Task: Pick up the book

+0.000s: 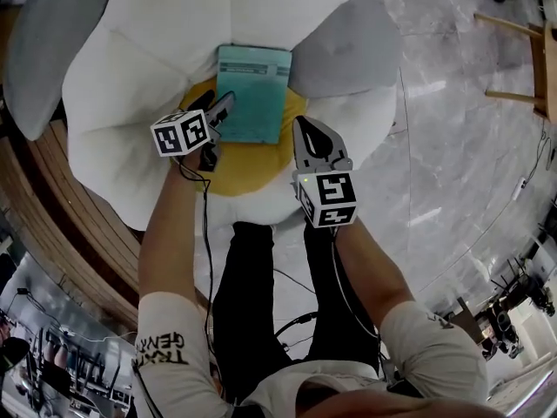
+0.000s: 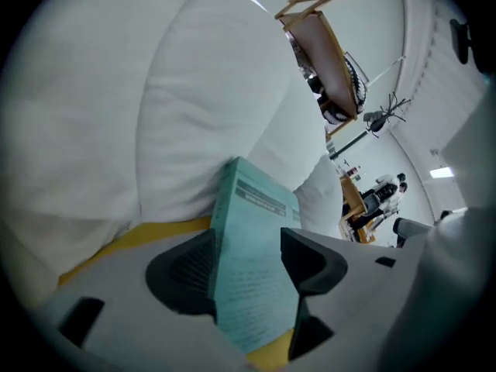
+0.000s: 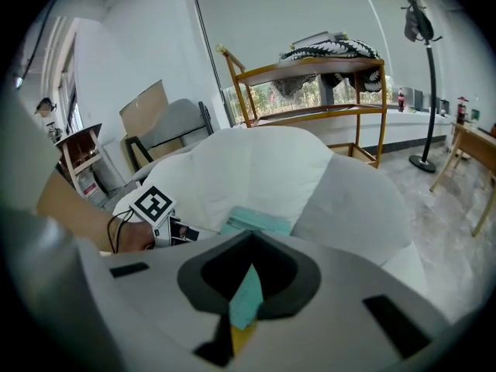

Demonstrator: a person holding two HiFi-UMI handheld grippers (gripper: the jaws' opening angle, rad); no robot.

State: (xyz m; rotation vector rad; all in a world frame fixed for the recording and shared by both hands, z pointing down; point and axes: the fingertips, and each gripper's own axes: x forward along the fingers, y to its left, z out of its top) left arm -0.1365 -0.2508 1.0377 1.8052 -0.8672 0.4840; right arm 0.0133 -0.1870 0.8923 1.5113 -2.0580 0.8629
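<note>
Nearest, at bottom of head view: sleeves (image 1: 165, 338) and bare forearms (image 1: 170, 233), reaching fwd, one gripper each.

Left gripper (image 1: 224, 104): jaws wide apart, straddling the near-left edge of the book (image 1: 253, 92). In left gripper view, that edge sits just inside one pad, w/ the other pad over the cover. No squeeze visible, so not yet held.

Right gripper (image 1: 300, 125): jaws closed tip to tip, nothing held. Parked just beside the book's near-right corner, apparently not touching. Only a sliver of teal cover and yellow visible thru the slit in right gripper view.

Book: flat, teal cover up, on the yellow centre (image 1: 233, 179) of a flower-shaped cushion (image 1: 165, 33), far end up against the white petals. Floor (image 1: 461, 146) off to the right.

Handling, by the look of it:
- Prob. a slim paperback, light and a bit floppy.
- Cover likely smooth, so some slip risk under hard pads.
- On soft padding, so easy to work a jaw under the edge, but likely to sink and tilt if pressed.

Best hold: along the left long edge near mid-length, pads well in from the edge, covers + pages clamped together to stop fanning. Can't tell if the spine is that side. W/ a corner-only grip, droop and swing likely. Firm squeeze OK, not fragile. Worst case a bent corner or creased cover.
</note>
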